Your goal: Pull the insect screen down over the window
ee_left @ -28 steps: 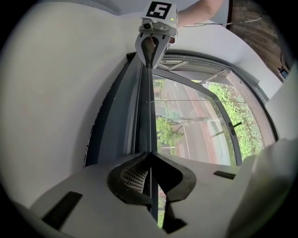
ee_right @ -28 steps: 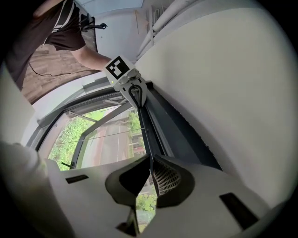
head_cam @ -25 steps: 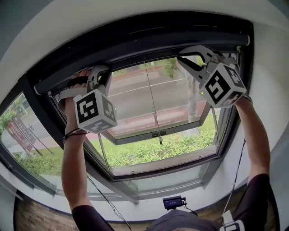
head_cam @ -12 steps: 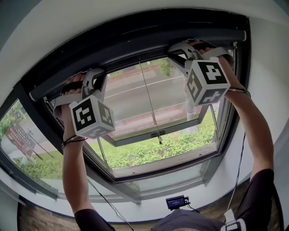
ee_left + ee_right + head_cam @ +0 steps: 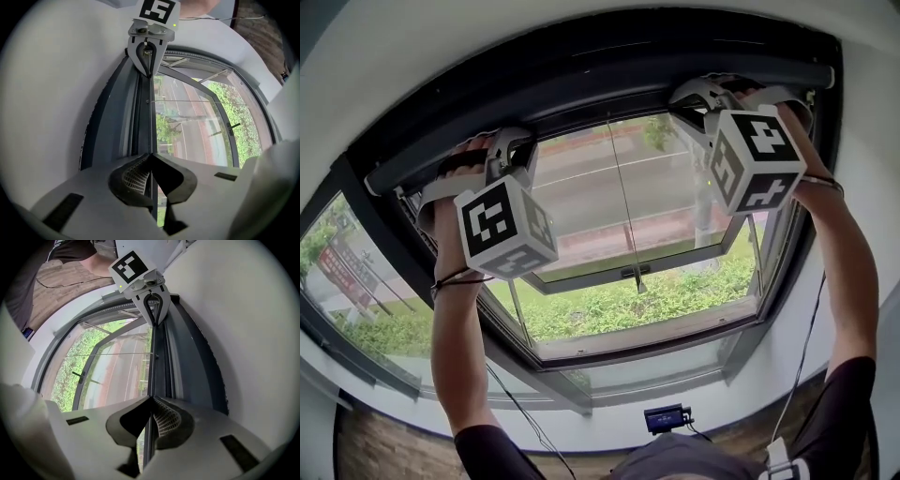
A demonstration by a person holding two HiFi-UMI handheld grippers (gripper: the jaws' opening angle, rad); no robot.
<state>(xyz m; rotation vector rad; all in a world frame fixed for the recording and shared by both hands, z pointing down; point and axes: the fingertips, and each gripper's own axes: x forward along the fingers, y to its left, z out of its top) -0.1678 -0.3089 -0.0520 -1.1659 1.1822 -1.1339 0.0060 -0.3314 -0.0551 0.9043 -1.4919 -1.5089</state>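
The insect screen sits rolled up at the top of the window, and its dark pull bar (image 5: 600, 101) runs across under the upper frame. Both arms are raised to it. In the head view my left gripper (image 5: 512, 142) is at the bar's left part and my right gripper (image 5: 690, 96) at its right part. In the left gripper view the jaws (image 5: 151, 157) are shut on the bar's thin edge (image 5: 151, 117), with the right gripper (image 5: 149, 70) at the far end. The right gripper view mirrors this: jaws (image 5: 151, 399) shut on the edge (image 5: 153, 362), left gripper (image 5: 154, 317) beyond.
A thin cord (image 5: 623, 202) hangs down the middle of the window. Behind it a tilted glass sash with a dark handle (image 5: 630, 273) stands open over a street and hedge. A small black device (image 5: 664, 418) lies on the sill. White wall surrounds the window frame.
My right gripper has swung up from below the bar to its edge, its marker cube turning. The left gripper has stayed at the bar.
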